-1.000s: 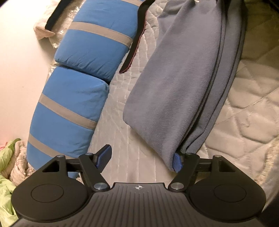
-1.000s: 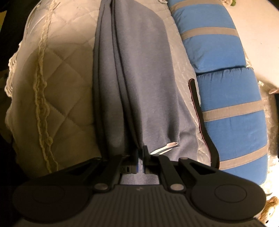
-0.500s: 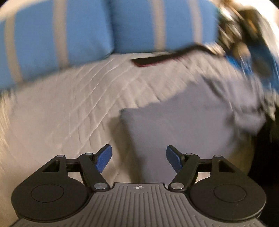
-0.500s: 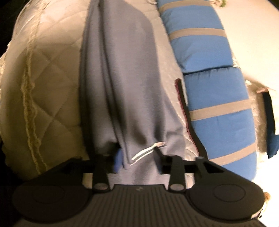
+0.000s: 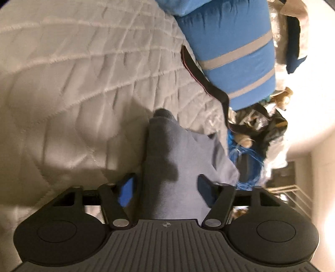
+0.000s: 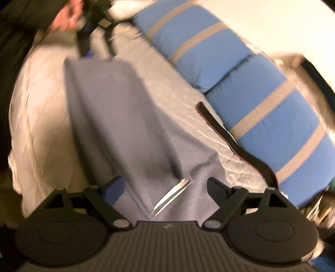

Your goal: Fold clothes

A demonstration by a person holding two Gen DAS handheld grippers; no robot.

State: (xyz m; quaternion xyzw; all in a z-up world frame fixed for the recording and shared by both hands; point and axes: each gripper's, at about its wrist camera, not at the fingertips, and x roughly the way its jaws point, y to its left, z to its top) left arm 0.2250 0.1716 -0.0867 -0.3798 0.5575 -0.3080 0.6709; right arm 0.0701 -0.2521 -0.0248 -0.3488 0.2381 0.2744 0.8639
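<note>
A grey garment (image 5: pixel 173 154) lies folded lengthwise on the quilted bedspread (image 5: pixel 73 83). My left gripper (image 5: pixel 165 188) straddles one narrow end of it. Its jaws are closing with the cloth between them, and a gap still shows beside the left pad. In the right wrist view the same garment (image 6: pixel 117 117) stretches away from my right gripper (image 6: pixel 165 188). That gripper's jaws are opening wide above the near end, where two white strips (image 6: pixel 173 194) lie on the cloth, and its pads touch nothing. The left gripper (image 6: pixel 98 54), held by a hand (image 6: pixel 65 16), shows at the garment's far end.
Two blue pillows with grey stripes (image 6: pixel 251 104) line the bed's far side, also in the left wrist view (image 5: pixel 230 41). A black strap with a red edge (image 6: pixel 230 142) lies between the pillows and the garment. Clutter and a blue cord bundle (image 5: pixel 247 159) sit past the bed's edge.
My right gripper let go of the garment's end, opened wide and lifted. My left gripper swung round, rolled over, and now sits astride the other end with narrower jaws.
</note>
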